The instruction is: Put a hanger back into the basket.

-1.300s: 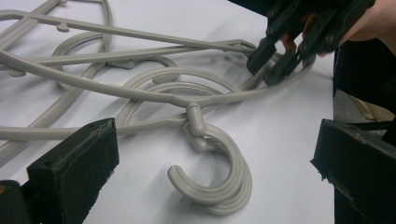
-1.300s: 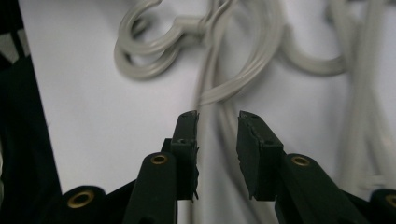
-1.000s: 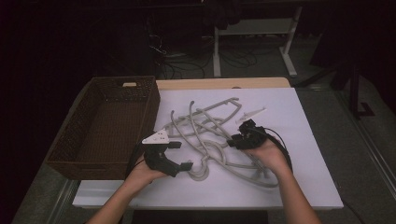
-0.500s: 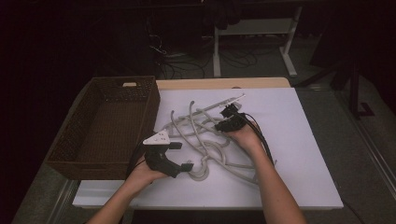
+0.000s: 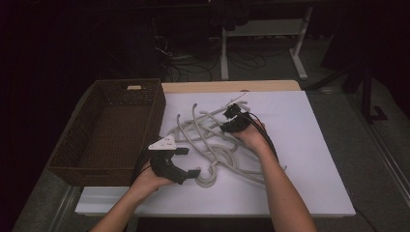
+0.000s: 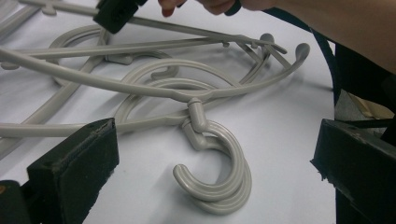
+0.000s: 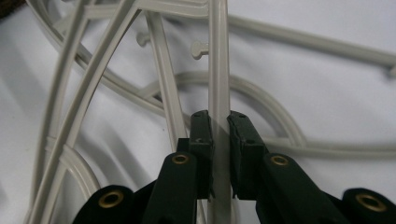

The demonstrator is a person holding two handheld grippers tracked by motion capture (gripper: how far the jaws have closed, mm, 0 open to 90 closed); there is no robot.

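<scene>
While right gripper [image 7: 219, 140] clamps hanger bar [image 7: 218, 56], bar running along jaws; left gripper [image 6: 210, 158] agape

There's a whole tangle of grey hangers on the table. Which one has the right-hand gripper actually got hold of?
The hanger whose straight bar runs between the right gripper's jaws, at the pile's far side. The other hangers lie loose on the white table.

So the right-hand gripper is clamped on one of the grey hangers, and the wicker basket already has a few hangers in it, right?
Not quite. The right gripper does clamp a hanger bar, but the high view shows the wicker basket with nothing inside; the hangers all lie on the white table.
</scene>
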